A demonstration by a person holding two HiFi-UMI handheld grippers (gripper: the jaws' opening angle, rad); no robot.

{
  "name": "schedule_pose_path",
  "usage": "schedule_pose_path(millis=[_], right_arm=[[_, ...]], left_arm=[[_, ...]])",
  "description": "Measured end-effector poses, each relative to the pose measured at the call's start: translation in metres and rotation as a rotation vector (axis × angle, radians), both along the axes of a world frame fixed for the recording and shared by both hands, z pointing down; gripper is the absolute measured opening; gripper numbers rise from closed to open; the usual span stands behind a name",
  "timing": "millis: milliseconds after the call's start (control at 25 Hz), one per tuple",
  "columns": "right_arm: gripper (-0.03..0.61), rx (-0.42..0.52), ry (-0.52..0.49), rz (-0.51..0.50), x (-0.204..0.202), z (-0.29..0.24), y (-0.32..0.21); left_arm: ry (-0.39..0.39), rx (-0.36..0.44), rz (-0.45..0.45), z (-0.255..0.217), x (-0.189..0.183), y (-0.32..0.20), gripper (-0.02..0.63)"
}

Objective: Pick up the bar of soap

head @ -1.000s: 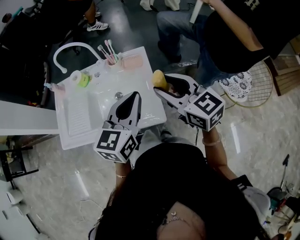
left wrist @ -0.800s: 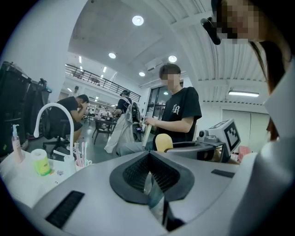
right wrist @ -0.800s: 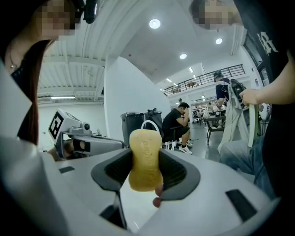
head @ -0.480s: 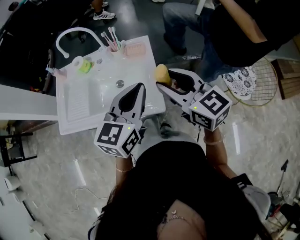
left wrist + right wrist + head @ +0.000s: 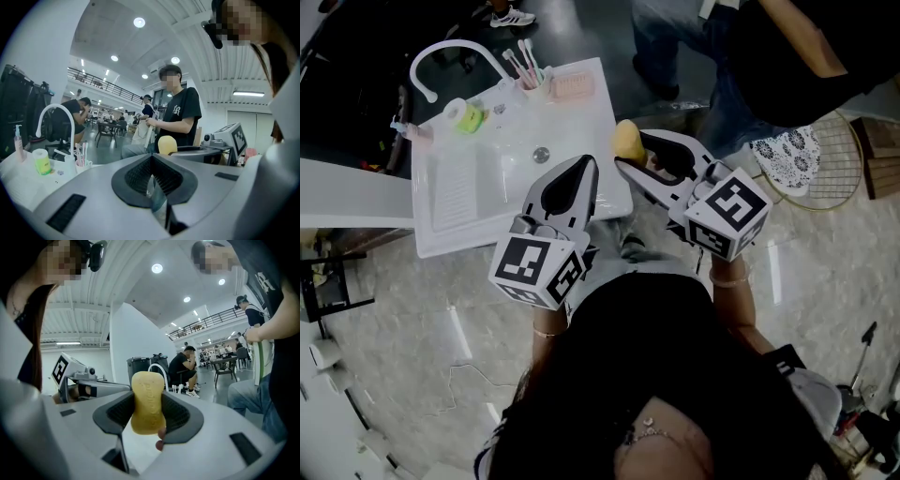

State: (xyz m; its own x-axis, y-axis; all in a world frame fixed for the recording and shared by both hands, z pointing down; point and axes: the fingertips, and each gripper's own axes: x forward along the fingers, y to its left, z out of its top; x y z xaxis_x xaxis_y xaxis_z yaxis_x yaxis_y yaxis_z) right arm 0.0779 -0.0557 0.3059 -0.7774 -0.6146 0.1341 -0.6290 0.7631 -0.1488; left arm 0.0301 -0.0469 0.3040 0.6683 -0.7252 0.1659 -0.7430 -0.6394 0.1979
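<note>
soap bar [image 5: 146, 401], 1, between jaws of right gripper [image 5: 148, 414]

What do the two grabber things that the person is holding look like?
The left gripper and the right gripper match. Each is a smooth light-grey shell that narrows to a point, with black ribbed pads lining the inside of the jaws. At the back of each sits a white cube printed with black square markers. No cables show. The person wears a black top.
</note>
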Motion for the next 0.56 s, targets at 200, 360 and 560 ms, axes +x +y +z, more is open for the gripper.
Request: schedule_pose_path(millis=[200, 360, 560], right_arm=[[0.186, 0.015, -0.002, -0.013, -0.0011, -0.0019, 0.0009], [0.186, 0.02, -0.014, -0.021, -0.0045, -0.0022, -0.0022], [0.186, 0.016, -0.03, -0.022, -0.0076, -0.0037, -0.0075]], left_arm=[[0.004, 0.003, -0.007, -0.001, -0.0009, -0.0002, -0.003], [-0.002, -0.002, -0.009, 0.0013, -0.0028, -0.0025, -0.003], [-0.009, -0.007, -0.017, 0.0024, -0.0063, -0.007, -0.003]])
